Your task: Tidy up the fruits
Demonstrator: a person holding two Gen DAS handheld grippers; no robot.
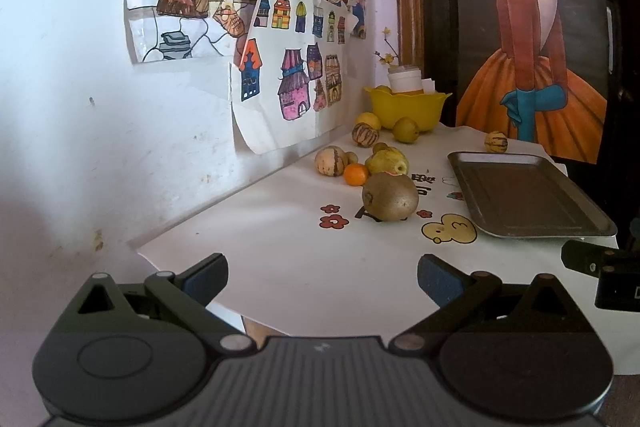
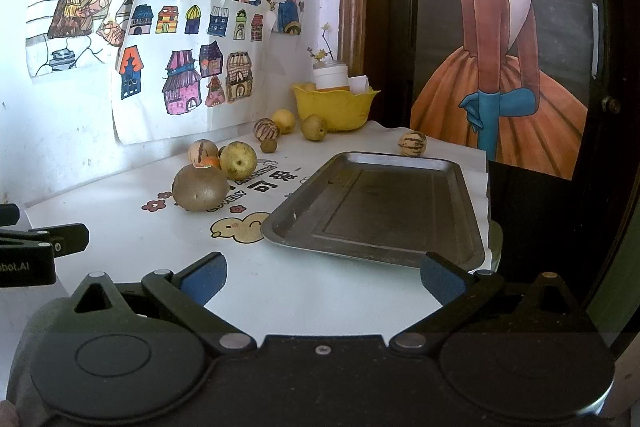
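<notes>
Both hand-held grippers, left [image 1: 322,279] and right [image 2: 323,277], hover spread and empty. The kiwi [image 1: 390,197] and other fruits lie loose at twelve o'clock; the empty metal tray [image 2: 384,207] presumably awaits them.

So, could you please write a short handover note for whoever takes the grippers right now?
Left gripper: open, empty, at the table's near edge.
Right gripper: open, empty, just before the metal tray.
Tray holds nothing. The kiwi, pear, orange and striped melons lie loose on the white table; one striped melon sits beyond the tray, near the yellow bowl.
Done: nothing.
Left: all fruit.
</notes>
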